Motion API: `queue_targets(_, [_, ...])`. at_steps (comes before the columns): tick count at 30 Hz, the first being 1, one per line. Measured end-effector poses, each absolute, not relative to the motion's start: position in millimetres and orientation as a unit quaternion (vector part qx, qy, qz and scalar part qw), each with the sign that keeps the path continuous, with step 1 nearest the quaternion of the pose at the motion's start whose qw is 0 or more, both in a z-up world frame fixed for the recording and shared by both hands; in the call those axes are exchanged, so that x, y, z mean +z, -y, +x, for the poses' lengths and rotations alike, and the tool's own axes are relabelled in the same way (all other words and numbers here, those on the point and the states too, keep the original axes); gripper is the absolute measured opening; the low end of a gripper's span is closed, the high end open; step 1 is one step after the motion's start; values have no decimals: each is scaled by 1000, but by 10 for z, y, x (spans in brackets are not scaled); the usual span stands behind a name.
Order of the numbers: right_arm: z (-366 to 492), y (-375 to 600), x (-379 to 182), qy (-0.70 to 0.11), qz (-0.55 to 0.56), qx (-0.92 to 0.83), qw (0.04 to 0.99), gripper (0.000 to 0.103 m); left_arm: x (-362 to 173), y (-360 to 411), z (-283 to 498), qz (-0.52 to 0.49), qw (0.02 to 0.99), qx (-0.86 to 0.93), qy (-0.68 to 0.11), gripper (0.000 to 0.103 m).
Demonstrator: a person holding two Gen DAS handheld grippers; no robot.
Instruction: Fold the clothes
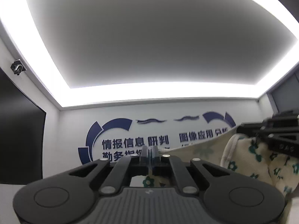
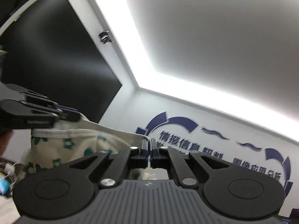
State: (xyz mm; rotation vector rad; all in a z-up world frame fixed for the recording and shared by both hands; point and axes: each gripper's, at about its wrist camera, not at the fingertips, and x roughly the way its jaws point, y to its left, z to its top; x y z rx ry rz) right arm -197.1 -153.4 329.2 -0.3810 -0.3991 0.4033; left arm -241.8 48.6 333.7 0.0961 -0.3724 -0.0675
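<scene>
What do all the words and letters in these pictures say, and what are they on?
"情报信息 研判": blue lettering on the white wall.
"图像应用分析": same wall, further right; its last characters are partly hidden.
Second wall row: hidden by the left gripper, unreadable.
Small print on the right gripper's side: blurred.

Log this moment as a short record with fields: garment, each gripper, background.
garment: cream fabric garment with green flower print, white ribbed hem, held up in the air and stretched between both grippers
left gripper: shut on the garment's edge
right gripper: shut on the garment's edge
wall: white wall with blue Chinese lettering and arc logo
ceiling: grey panel framed by a bright light strip
screen: large dark panel on the side wall
</scene>
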Motion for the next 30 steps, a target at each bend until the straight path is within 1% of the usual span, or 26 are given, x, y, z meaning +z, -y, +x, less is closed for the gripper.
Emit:
queue_targets(2, [-1864,1529,3372,184,-180,201,945,1,3309,-434,-2342,45,982,-20,182,2])
queue_targets(5, [-1689,1483,3349,151,-167,219,950,1,3249,-423,-2205,33,985,-4,171,2])
queue_targets(8, [-1663,1414,3382,146,-164,231,948,1,3156,-547,-2127,21,986,11,163,2])
queue_targets(11, [-1645,1343,3419,143,-162,243,946,1,3156,-744,-2224,11,986,13,165,2])
queue_targets(17, [-1611,1201,3494,136,-158,266,941,1,3438,-860,-2546,30,983,10,181,2])
queue_targets(21, [-1565,1365,3602,127,-120,298,939,1,3630,-736,-2623,46,980,4,193,2])
queue_targets(23, [-1693,1506,3638,142,-112,313,932,1,3772,-636,-2662,67,975,15,210,2])
queue_targets(26, [-1674,1586,3765,154,-109,319,929,1,3971,-493,-2538,97,970,41,218,2])
queue_targets(28, [-1577,1626,3804,153,-106,318,930,1,4079,-352,-2317,110,971,49,207,2])
queue_targets(30, [-1396,1746,3798,139,-90,314,935,1,4120,-155,-1949,118,976,41,179,2])
